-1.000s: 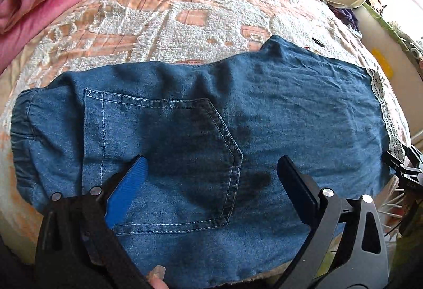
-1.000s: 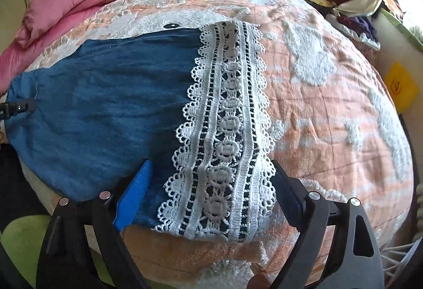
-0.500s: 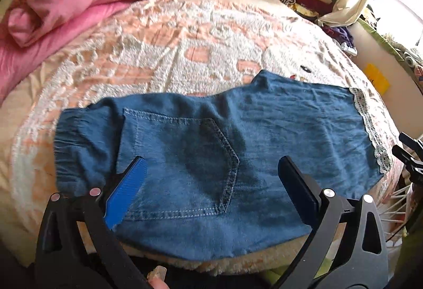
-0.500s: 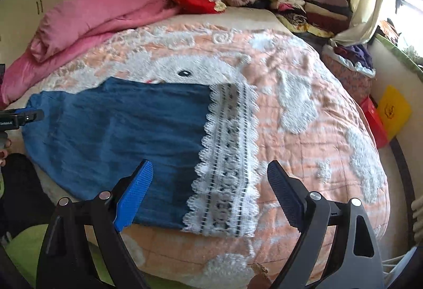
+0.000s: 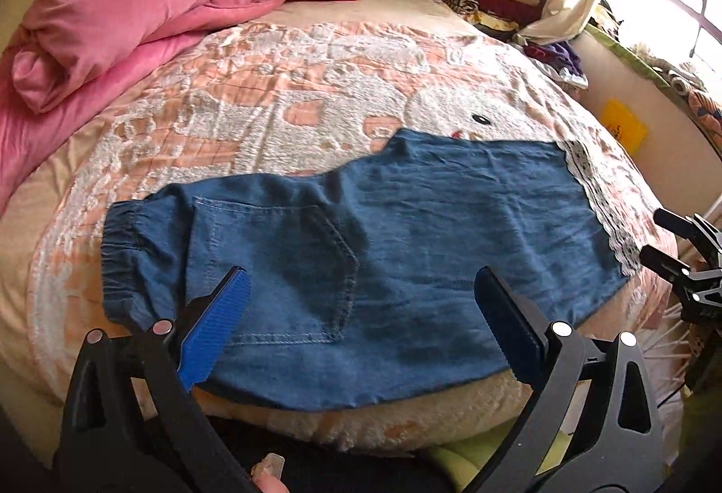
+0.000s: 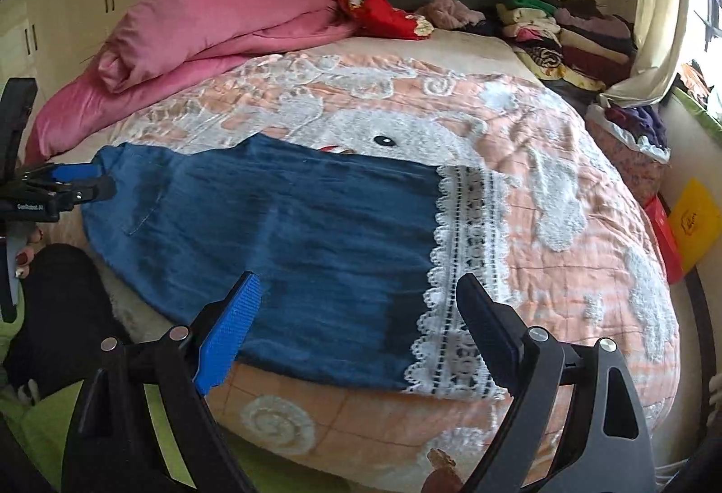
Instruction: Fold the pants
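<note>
Scene: denim pants [image 5: 361,267] lying flat, folded lengthwise on the quilted bed [image 5: 293,109] | Change: I'm lifting the left gripper [image 5: 361,326] and right gripper [image 6: 356,326] away, both wide open, empty | Meaning: I'm judging a crosswise fold is pending

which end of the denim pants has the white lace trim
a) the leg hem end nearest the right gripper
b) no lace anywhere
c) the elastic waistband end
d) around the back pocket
a: the white lace trim runs along the hem of the denim pants, just ahead of the right gripper, while the gathered waistband at the other end is plain denim.
</note>
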Demonstrator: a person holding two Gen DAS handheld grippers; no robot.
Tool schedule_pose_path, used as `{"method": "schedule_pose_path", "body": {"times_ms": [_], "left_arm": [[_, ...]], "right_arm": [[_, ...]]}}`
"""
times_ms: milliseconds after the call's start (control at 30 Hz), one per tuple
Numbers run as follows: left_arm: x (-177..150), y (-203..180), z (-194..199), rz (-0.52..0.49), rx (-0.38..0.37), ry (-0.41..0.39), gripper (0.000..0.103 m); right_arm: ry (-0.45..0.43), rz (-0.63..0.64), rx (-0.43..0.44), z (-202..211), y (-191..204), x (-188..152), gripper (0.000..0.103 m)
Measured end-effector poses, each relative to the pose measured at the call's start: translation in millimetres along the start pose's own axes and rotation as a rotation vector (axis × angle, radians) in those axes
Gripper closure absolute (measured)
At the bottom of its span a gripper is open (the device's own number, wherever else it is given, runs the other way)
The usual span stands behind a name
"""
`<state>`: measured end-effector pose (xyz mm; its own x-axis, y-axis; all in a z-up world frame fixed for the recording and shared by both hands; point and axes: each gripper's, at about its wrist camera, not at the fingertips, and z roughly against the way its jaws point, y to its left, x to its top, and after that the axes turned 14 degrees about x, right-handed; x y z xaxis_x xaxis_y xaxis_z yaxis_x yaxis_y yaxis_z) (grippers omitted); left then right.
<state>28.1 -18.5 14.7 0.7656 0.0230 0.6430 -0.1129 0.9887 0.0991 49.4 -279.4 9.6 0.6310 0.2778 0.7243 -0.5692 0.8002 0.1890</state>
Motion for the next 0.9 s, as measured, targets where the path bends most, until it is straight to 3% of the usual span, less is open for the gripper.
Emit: {"method": "schedule_pose_path", "body": {"times_ms": [433, 700, 900], "left_arm": [[-20, -55, -12, -0.147, -0.033, 0.047, 0.010], [-40, -74, -56, -0.222, 0.011, 0.196, 0.010], [-41, -70, -57, -0.208, -0.008, 0.200, 0.010]], "right_arm": [[0.037, -0.013, 0.042, -17, 6, -13, 0.016], [0.126, -0.096, 0.044, -43, -13, -30, 0.016], [0.156, -0.111, 0.049, -53, -19, -41, 0.015]]}}
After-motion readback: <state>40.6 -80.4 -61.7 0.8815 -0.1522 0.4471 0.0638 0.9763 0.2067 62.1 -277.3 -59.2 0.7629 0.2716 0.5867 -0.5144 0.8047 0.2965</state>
